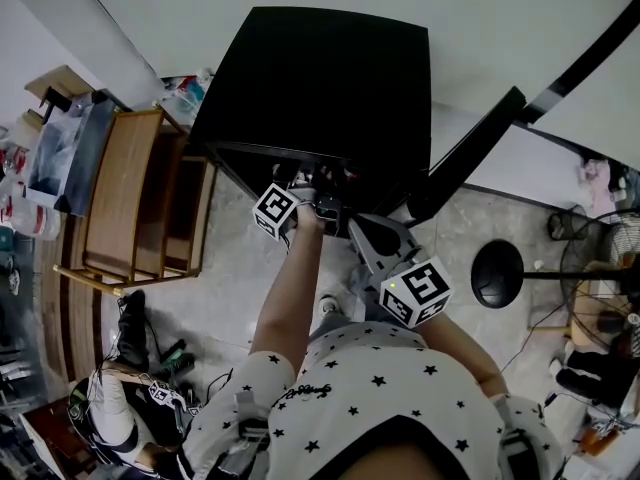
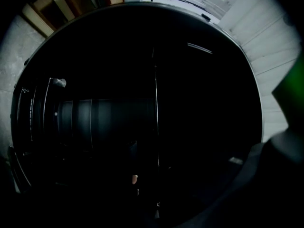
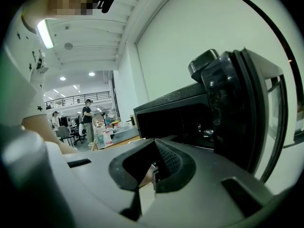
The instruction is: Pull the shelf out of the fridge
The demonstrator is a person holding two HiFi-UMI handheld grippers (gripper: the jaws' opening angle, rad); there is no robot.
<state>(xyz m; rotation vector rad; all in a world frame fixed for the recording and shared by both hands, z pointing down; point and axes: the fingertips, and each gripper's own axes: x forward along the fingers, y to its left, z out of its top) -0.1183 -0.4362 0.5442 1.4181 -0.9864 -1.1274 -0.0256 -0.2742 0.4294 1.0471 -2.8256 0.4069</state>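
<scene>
Head view, from the left: a wooden rack (image 1: 130, 198) stands just beside the black fridge (image 1: 320, 78), so there is little room on that side. The left tool (image 1: 298, 190) pokes into the fridge's open front. Its jaws are spread wide, and in the dark I see nothing pinched in them. The shelf (image 2: 155, 103) is inside the fridge, not yet pulled out (in the left gripper view I take the thin bright line for its edge). It is very dark in there, so the tool could close on air or on the wrong wire. If it grabs off to one side, the shelf could tilt and jam. The right tool (image 1: 358, 230) waits near the opening, pinched shut and empty, and the shelf could bump it on the way out. Further right the door (image 1: 470, 148) stands open, and it could swing back. The fan (image 1: 497, 273) is well apart. The best room is straight back, though the person's body is near.
</scene>
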